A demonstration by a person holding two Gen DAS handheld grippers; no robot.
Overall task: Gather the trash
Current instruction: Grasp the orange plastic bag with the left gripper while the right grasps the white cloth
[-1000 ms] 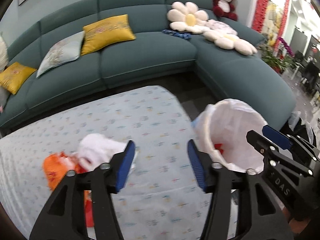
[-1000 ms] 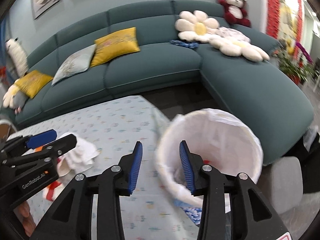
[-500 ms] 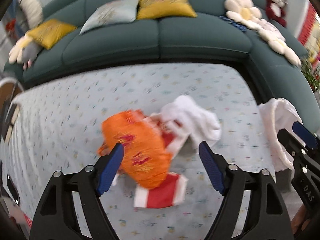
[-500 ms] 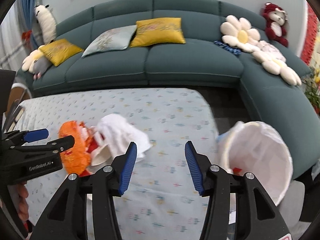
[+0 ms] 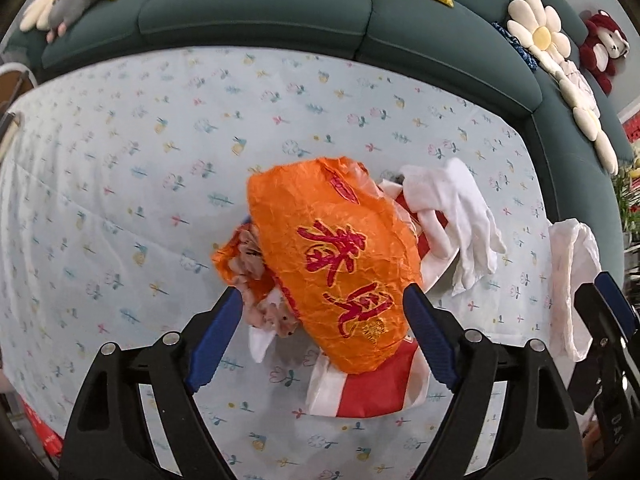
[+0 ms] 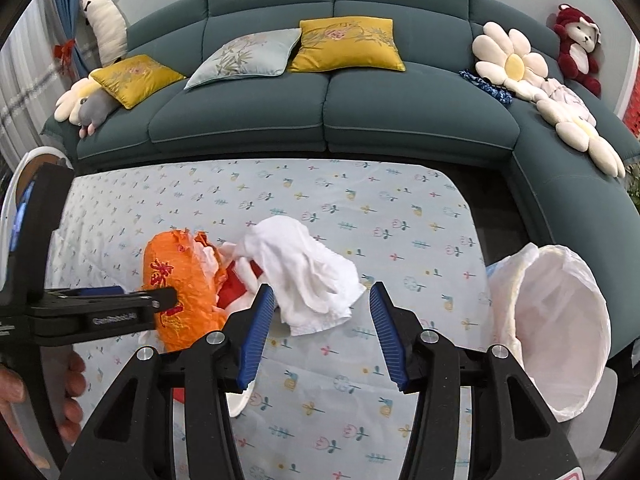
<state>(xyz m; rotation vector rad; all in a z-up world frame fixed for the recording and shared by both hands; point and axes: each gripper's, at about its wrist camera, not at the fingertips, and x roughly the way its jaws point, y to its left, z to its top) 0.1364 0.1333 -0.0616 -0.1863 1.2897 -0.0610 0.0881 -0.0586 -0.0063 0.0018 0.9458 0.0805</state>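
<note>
1. A teal sofa (image 6: 332, 120) curves along the far side and right, carrying yellow cushions (image 6: 346, 46), flower pillows (image 6: 510, 66) and a red plush bear (image 6: 578, 48).
2. A table under a flower-print cloth (image 6: 360, 208) fills the near ground.
3. A white-lined bin (image 6: 560, 328) stands at the table's right edge; its inside is hard to make out.
4. An orange crumpled bag (image 5: 340, 264) lies mid-table, covering most of a red-and-white wrapper (image 5: 372, 388) beneath it.
5. A white cloth (image 6: 308, 276) lies just right of the bag, overlapping the wrapper.
6. The left gripper (image 5: 324, 336) hangs over the bag, fingers spread wide after just opening further, the bag's near end between them, the pads not pressing.
7. The right gripper (image 6: 320, 332) is partly spread, having just been opening; the cloth lies just beyond its tips, ungripped.
</note>
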